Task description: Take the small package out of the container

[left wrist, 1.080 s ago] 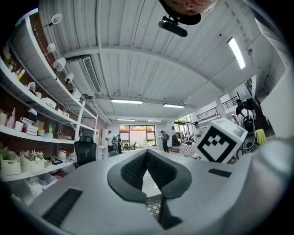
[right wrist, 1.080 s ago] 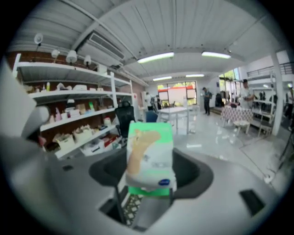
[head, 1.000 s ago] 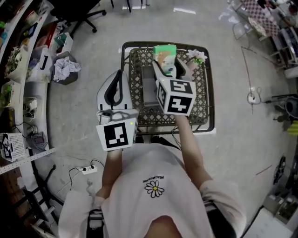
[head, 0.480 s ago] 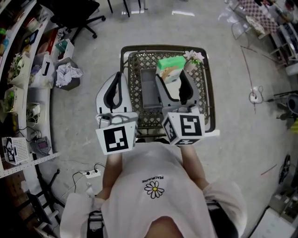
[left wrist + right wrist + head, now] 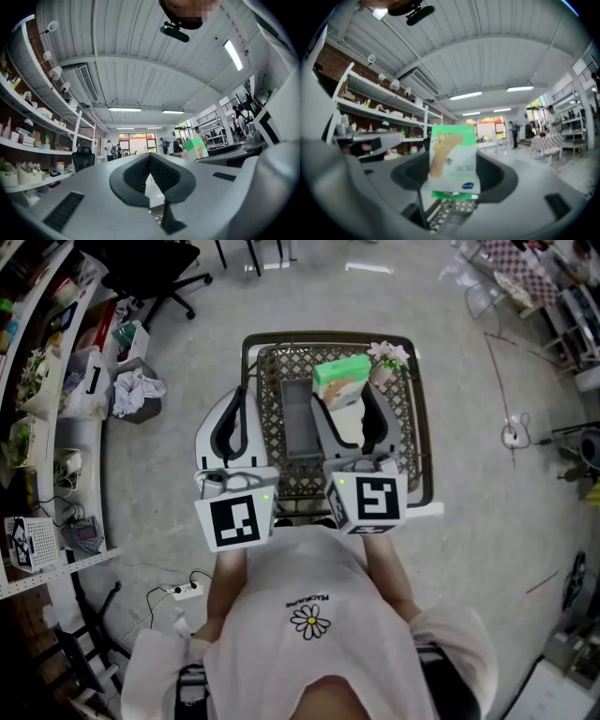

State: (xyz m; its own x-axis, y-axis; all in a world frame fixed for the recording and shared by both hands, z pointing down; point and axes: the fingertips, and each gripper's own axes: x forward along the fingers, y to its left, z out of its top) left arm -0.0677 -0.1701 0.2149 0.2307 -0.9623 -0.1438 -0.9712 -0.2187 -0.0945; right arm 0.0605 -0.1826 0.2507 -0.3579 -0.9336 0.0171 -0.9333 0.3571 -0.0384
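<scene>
1. Grey concrete floor (image 5: 159,484); we stand at a wire basket (image 5: 422,437).
2. Our right gripper (image 5: 344,401) clamps the small package (image 5: 341,381), green and white, upright, held over the basket.
3. Our left gripper (image 5: 236,407) is clenched on nothing, just beside the basket's left rim.

Green-and-white small package (image 5: 342,381) upright, clamped in right tool (image 5: 345,401); over wire-mesh container (image 5: 281,335).

Ground: pale grey concrete floor (image 5: 159,474). Standing on it: dark-framed wire-mesh cart (image 5: 419,427), centre; black swivel office chair (image 5: 150,268), far left; crumpled white bag (image 5: 136,388), left; white power strip (image 5: 178,588) with cable, near left.
</scene>
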